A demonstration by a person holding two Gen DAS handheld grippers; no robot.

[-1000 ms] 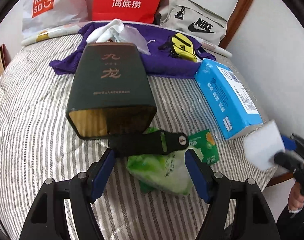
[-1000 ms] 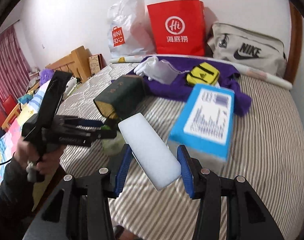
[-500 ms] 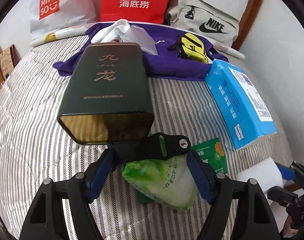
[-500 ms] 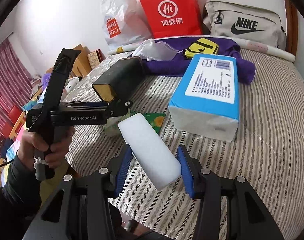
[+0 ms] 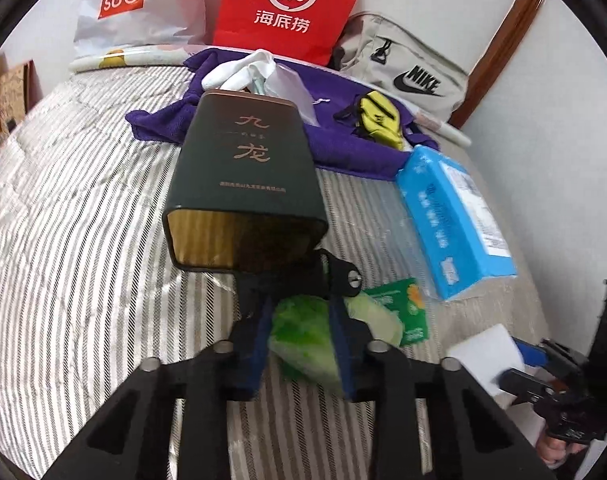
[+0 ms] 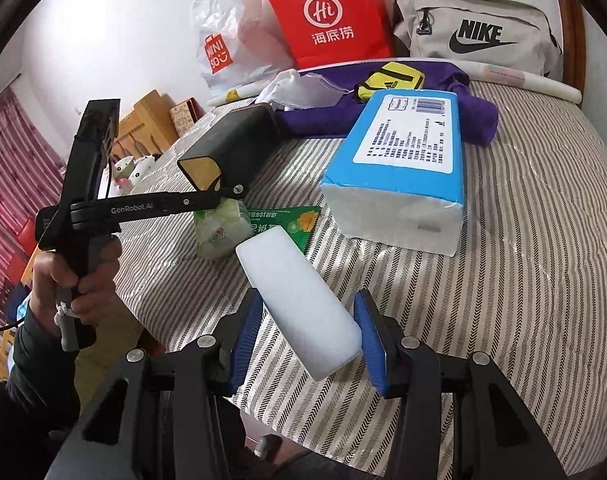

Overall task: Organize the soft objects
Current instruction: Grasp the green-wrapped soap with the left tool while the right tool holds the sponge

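Note:
A soft green packet point(image 5: 303, 340) lies on the striped bed cover point(image 5: 83, 240), just in front of a dark green box point(image 5: 243, 184). My left gripper point(image 5: 299, 312) is closing on the packet, and its blue pads press the packet's two sides. The right wrist view shows the same gripper point(image 6: 223, 200) over the packet point(image 6: 219, 232), with a hand on its handle. My right gripper point(image 6: 309, 304) is shut on a white foam block point(image 6: 299, 296) and holds it above the bed's near edge. In the left wrist view the block point(image 5: 483, 352) sits low at the right.
A blue tissue pack point(image 6: 403, 168) lies right of the box, with a flat green sachet point(image 5: 403, 300) beside the packet. Behind are a purple cloth point(image 5: 343, 148), a yellow pouch point(image 5: 379, 116), a white cloth point(image 5: 243, 72), a red bag point(image 5: 287, 4), a white Miniso bag point(image 5: 135, 4) and a Nike bag point(image 5: 407, 68).
The left jaws have come in from wide apart onto the green packet. The right gripper has sunk a little with the white block still in it.

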